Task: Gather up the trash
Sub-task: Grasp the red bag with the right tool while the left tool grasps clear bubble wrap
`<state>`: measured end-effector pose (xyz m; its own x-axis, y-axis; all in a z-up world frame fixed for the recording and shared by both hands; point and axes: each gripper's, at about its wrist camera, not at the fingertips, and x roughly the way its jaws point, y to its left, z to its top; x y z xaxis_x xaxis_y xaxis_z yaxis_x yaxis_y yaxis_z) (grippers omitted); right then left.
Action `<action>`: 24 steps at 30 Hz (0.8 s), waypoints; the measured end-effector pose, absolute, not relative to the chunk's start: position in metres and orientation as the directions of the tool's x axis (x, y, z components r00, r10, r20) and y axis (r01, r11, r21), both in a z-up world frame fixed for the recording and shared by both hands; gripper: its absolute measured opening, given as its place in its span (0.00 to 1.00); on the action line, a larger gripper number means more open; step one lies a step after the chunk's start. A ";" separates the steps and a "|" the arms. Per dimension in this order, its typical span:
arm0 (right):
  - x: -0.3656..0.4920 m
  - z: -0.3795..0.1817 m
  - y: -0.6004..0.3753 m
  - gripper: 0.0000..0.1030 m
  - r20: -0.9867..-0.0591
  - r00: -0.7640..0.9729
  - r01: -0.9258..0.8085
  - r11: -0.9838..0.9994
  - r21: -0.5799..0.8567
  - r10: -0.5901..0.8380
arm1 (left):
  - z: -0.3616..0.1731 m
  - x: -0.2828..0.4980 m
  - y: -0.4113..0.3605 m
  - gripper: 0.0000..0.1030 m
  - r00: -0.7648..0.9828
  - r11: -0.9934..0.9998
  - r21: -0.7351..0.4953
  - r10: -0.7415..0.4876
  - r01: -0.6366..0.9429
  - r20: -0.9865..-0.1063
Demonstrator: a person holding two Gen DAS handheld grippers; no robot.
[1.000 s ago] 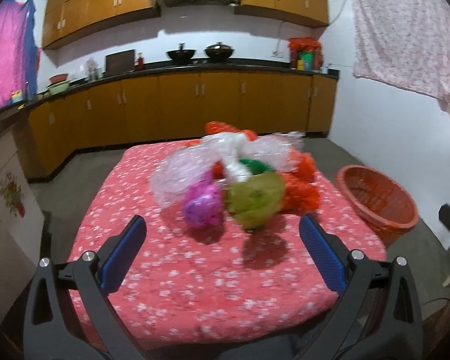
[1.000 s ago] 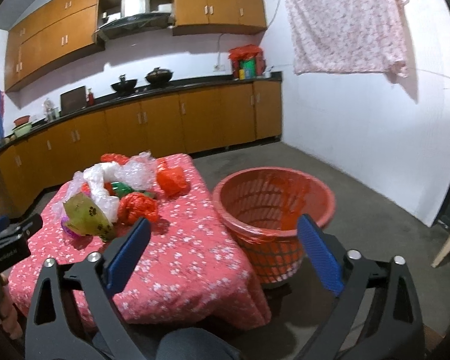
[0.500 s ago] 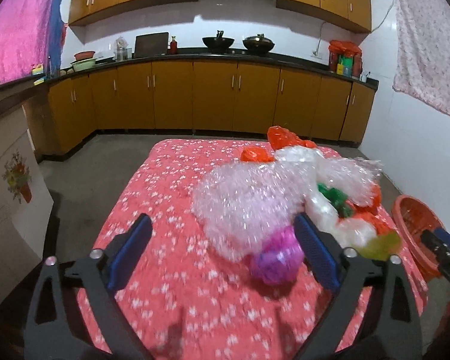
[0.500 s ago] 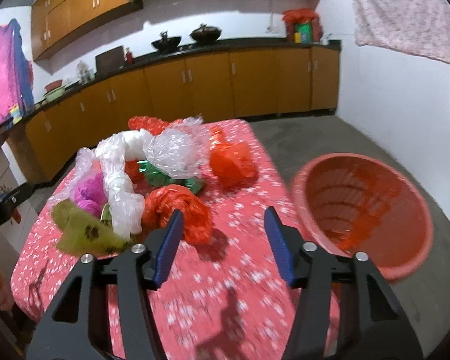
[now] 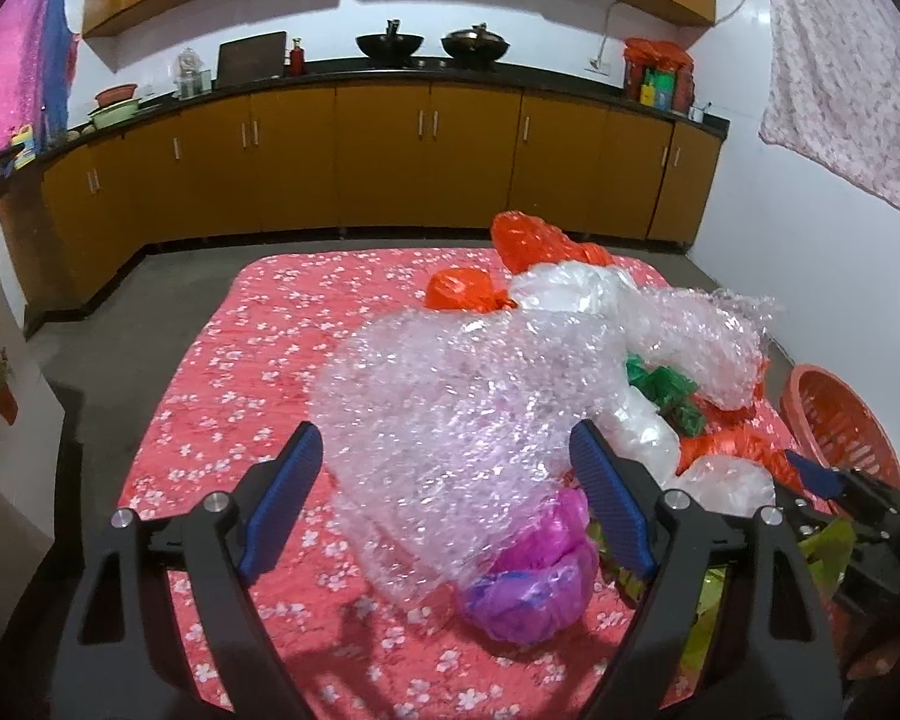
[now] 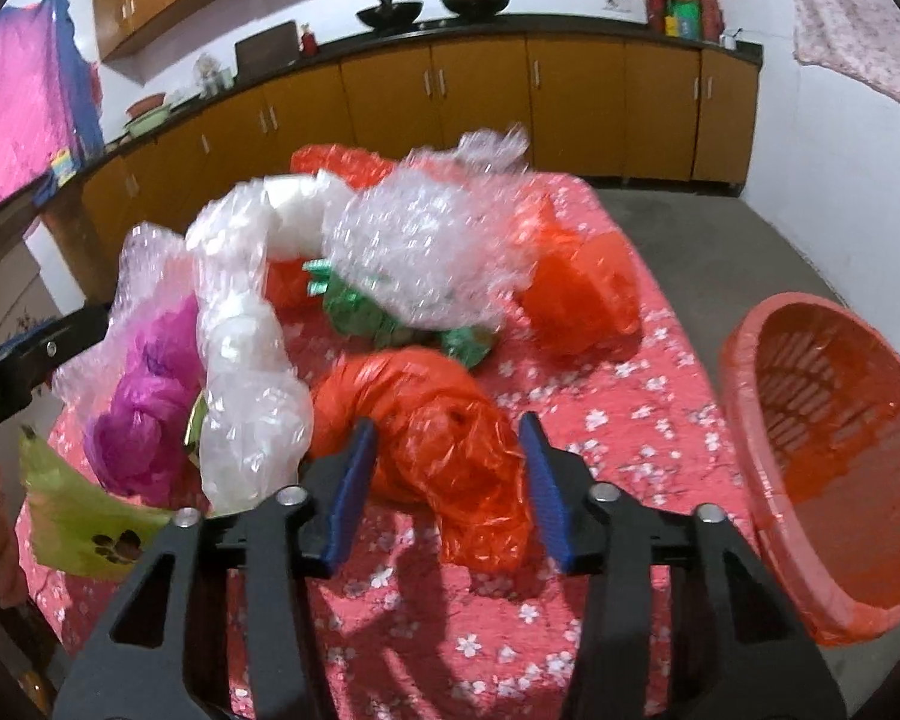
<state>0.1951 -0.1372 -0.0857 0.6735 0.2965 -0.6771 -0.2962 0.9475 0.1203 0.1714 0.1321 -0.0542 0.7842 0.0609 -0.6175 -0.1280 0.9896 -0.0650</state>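
Observation:
A pile of plastic trash lies on a table with a red flowered cloth (image 5: 258, 372). My left gripper (image 5: 450, 480) is open, its blue pads on either side of a clear bubble-wrap wad (image 5: 450, 402) that lies over a purple bag (image 5: 534, 576). My right gripper (image 6: 447, 474) is open around the near end of a crumpled orange bag (image 6: 426, 420). The bubble wrap (image 6: 432, 252), the purple bag (image 6: 144, 420), green wrappers (image 6: 354, 312) and a yellow-green pouch (image 6: 72, 516) also show in the right wrist view. The right gripper shows at the left view's right edge (image 5: 822, 480).
An orange basket (image 6: 834, 468) stands on the floor right of the table; it also shows in the left wrist view (image 5: 834, 420). Another orange bag (image 6: 582, 294) lies behind. Brown kitchen cabinets (image 5: 390, 156) run along the back wall. A white wall is on the right.
Both grippers have moved in close over the pile. The left one now straddles the bubble wrap. The right one has narrowed and now straddles the orange bag.

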 end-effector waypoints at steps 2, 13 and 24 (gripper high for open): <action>0.195 -0.088 -0.137 0.37 -0.686 0.662 -0.302 0.945 0.126 0.303 | -0.058 0.175 0.128 0.79 0.778 0.991 -0.056 0.059 -0.119 -0.626; 0.189 -0.093 -0.147 0.28 -0.687 0.646 -0.318 0.936 0.153 0.332 | -0.062 0.185 0.111 0.72 0.758 0.996 -0.056 0.020 -0.075 -0.652; 0.190 -0.090 -0.153 0.22 -0.681 0.651 -0.297 0.938 0.177 0.335 | -0.061 0.187 0.120 0.14 0.750 0.994 -0.077 0.011 -0.083 -0.661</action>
